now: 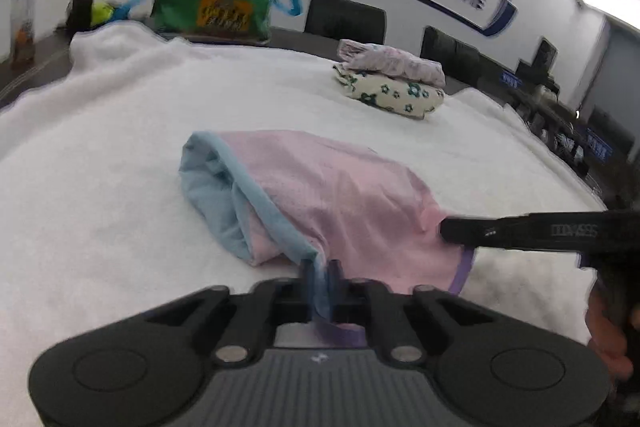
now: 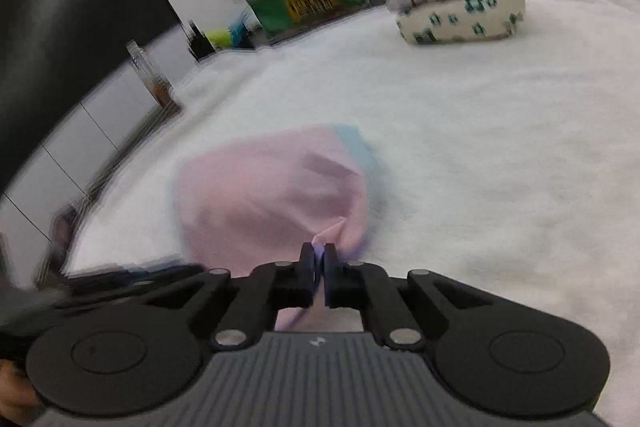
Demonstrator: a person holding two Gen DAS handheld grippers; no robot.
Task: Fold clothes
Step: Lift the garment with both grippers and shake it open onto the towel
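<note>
A white fleecy cover (image 1: 120, 131) spreads over the worktop and carries everything else. On it, straight ahead of both pairs of jaws, lies a pink garment (image 1: 340, 195) with pale blue trim, partly folded over itself, its blue-edged opening on the far left side as seen from the left wrist. Well beyond the jaws, a folded stack (image 1: 396, 83) sits on the cover: a lilac patterned piece on top of a cream one with green flowers. Farther off, at the cover's far edge, stands a green zip bag (image 1: 212, 9) with a blue strap.

The left gripper (image 1: 322, 275) has its jaws closed tight on the garment's blue-and-purple hem, which runs back between them. The right gripper (image 2: 319, 259) has its jaws pinched together on a pink corner of the same garment.
</note>
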